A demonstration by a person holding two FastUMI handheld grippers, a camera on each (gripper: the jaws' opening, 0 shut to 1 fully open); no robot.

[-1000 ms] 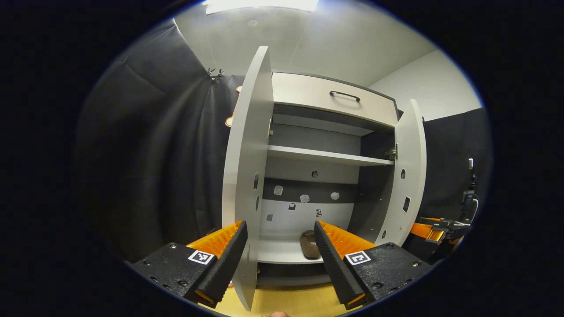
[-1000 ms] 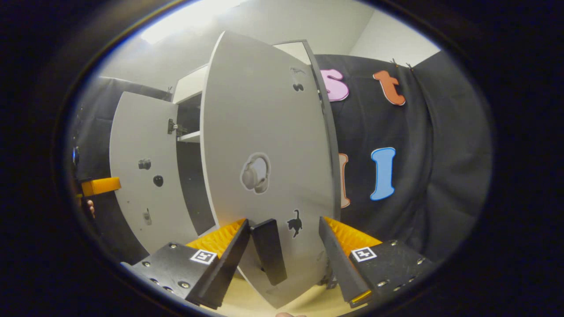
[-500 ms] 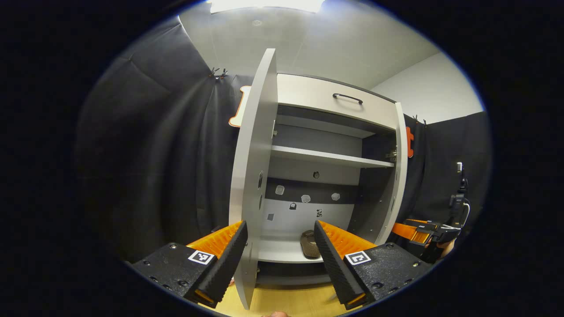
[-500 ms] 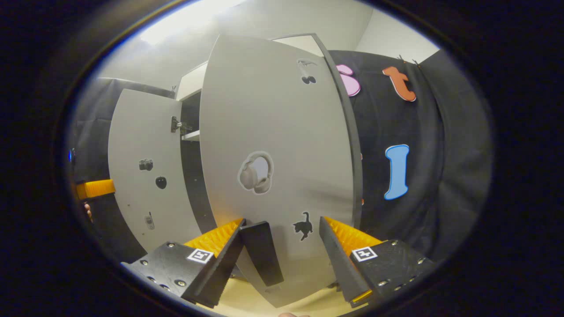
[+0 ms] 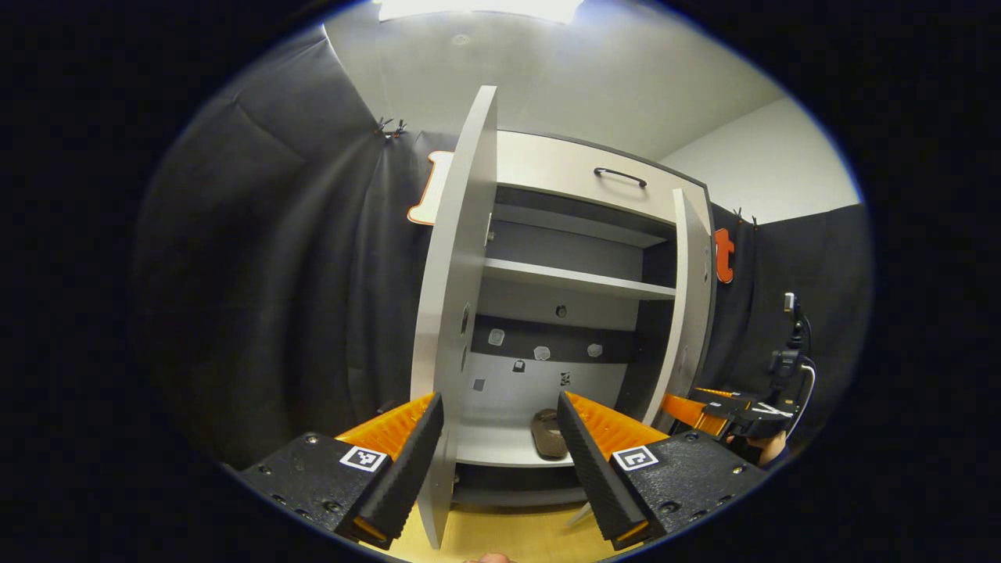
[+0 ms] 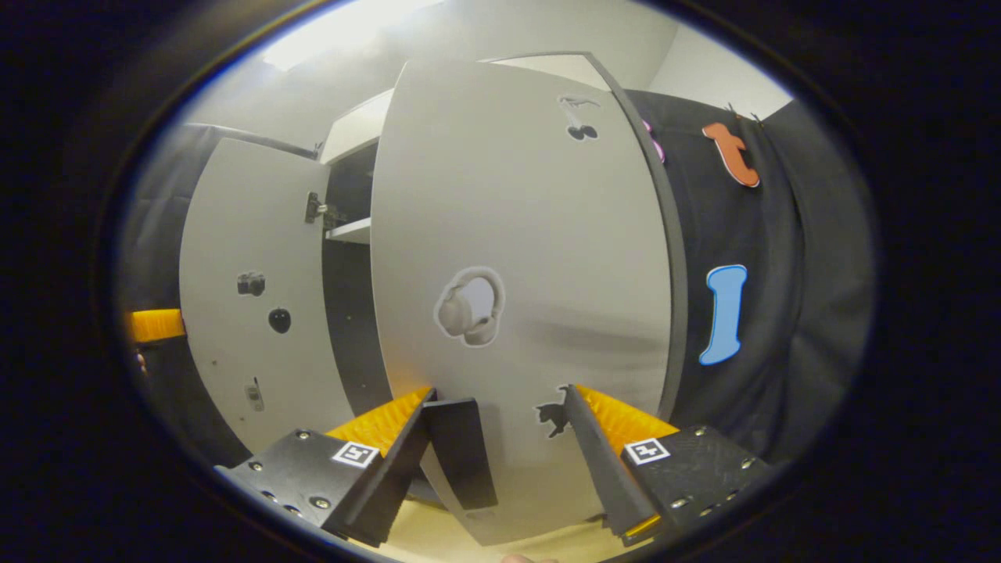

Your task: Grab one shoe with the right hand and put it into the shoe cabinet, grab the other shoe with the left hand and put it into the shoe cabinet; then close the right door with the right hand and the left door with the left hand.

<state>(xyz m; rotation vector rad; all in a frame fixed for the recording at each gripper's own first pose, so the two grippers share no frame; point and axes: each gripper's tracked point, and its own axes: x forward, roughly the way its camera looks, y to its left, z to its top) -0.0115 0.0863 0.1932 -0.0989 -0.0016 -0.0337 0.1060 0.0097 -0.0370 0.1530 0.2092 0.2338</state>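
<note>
The grey shoe cabinet (image 5: 583, 168) stands ahead in the left gripper view. A dark shoe (image 5: 547, 434) lies on its bottom shelf. The left door (image 5: 457, 313) stands wide open, edge-on, close to my left gripper (image 5: 500, 461), which is open and holds nothing. The right door (image 5: 684, 305) is swung partway towards the cabinet. In the right gripper view the right door's (image 6: 532, 258) outer face is right in front of my open right gripper (image 6: 496, 461), with the door's dark handle (image 6: 461, 453) beside one finger. The right gripper (image 5: 727, 410) also appears low on the right in the left gripper view.
A drawer with a dark handle (image 5: 619, 176) tops the cabinet, and a middle shelf (image 5: 579, 280) is bare. The floor (image 5: 508, 536) below is light wood. In the right gripper view the left door's (image 6: 250, 313) inner face stands at the left, with the left gripper (image 6: 156, 324) beyond.
The right door has swung steadily towards closed, with the right gripper following behind its outer face. The left gripper has barely moved and the left door still stands open.
</note>
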